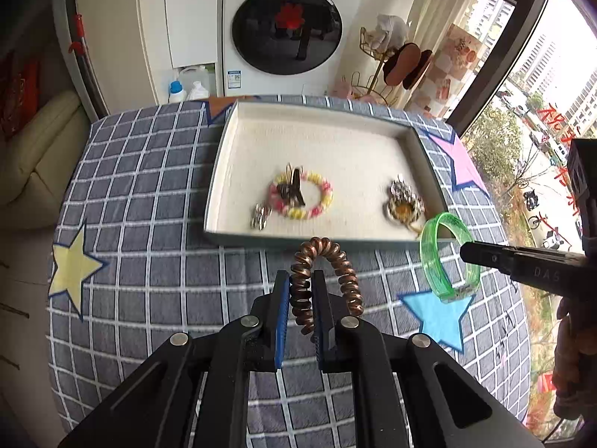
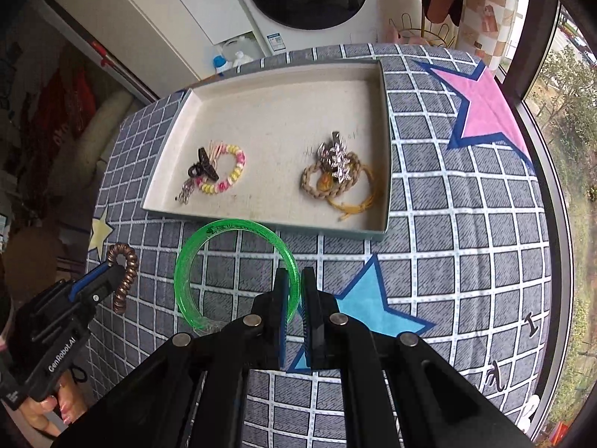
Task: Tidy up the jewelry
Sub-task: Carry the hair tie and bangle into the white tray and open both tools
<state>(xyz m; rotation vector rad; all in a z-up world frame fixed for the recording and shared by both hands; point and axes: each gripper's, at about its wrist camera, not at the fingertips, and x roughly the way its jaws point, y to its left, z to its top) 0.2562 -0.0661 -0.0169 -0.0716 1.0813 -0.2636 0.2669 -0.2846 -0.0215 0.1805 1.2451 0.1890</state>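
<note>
A checked cloth with stars covers the tabletop (image 1: 149, 194). The left gripper (image 1: 302, 291) has its fingers squeezed on a brown coil hair tie (image 1: 324, 261), and the right gripper (image 2: 294, 291) pinches a green bangle (image 2: 194, 265), both held up near the tray (image 2: 384, 112), probably to drop in.

"Panasonic" is printed on the washing machine (image 1: 287, 30), top left of its front panel, above the round door. The display beside it shows digits too small to read, and the blue sticker low on the front, left of the door, isn't legible either. "GenRobot.AI" is printed in white on the body of the left tool (image 2: 112, 280), seen in the right wrist view. "DAS" is faint on the right tool (image 1: 470, 254) arm, and may be cut off. Red characters on the window glass (image 1: 559, 127), right of the washing machine, are unreadable.
</note>
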